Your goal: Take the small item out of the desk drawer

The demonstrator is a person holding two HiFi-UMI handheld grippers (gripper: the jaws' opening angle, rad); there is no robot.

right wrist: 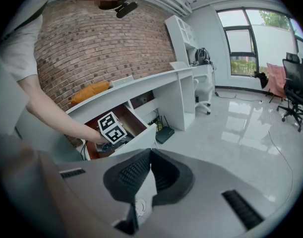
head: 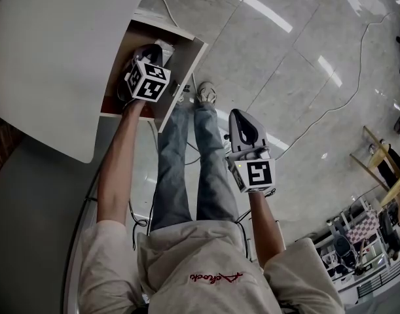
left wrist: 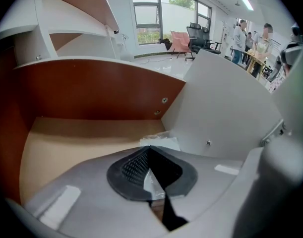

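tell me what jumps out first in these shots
The left gripper sits inside the open red-brown and pale wood desk drawer, its jaws shut on a small white clear-wrapped packet beside the drawer's white panel. The right gripper, jaws shut and empty, hangs over the glossy grey tiled floor.

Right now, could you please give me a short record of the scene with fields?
drawer: open, under the white desk
left gripper: inside the drawer, jaws shut
small white packet: on the drawer bottom, at the left gripper's tips; whether gripped, unclear
right gripper: over the floor, jaws shut, empty
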